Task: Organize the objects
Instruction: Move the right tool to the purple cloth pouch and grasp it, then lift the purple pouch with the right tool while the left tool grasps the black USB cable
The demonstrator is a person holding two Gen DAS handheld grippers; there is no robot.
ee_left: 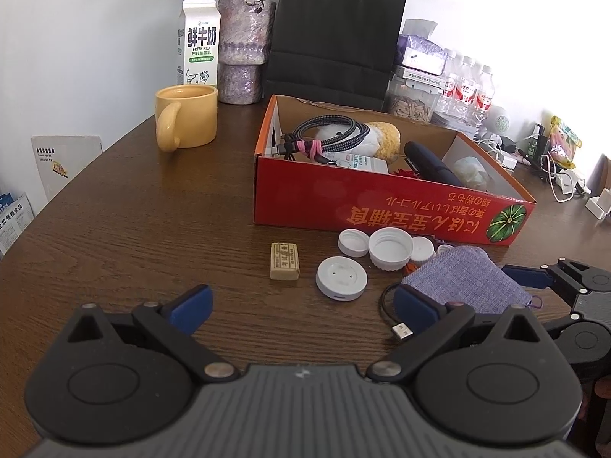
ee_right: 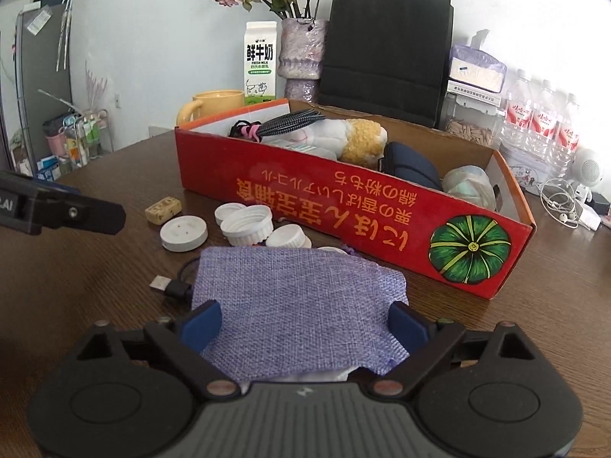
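Purple woven fabric pouch (ee_right: 298, 301) lies flat on the dark brown wood-grain table (ee_left: 133, 236), just in front of the long side of the red cardboard box (ee_left: 382, 206) printed with orange characters and a green pumpkin. Near end of the pouch sits between the blue pads of the right gripper (ee_right: 303, 324); jaws are spread wide to either side of it, and whether the pads touch the cloth cannot be told. A black USB cable (ee_right: 172, 288) pokes out from under the pouch's left edge.

Left gripper (ee_left: 301, 305) hovers over bare table with jaws wide and nothing between them.

Beside the pouch: a round white puck-like disc (ee_left: 341, 278) with two small holes, several white plastic screw caps (ee_left: 389, 248) clustered against the box wall, and a small tan wrapped block (ee_left: 284, 266) further left.

Inside the box: a coiled braided cable (ee_left: 324, 135) tied with pink, a white and yellow plush toy (ee_left: 382, 139), a dark navy case (ee_left: 431, 164).

Behind the box: a yellow ceramic mug (ee_left: 187, 116), a milk carton (ee_left: 198, 44), a mottled purple vase (ee_left: 244, 51) with dried flowers, a black paper bag (ee_left: 336, 34), and bottled water (ee_left: 466, 91).
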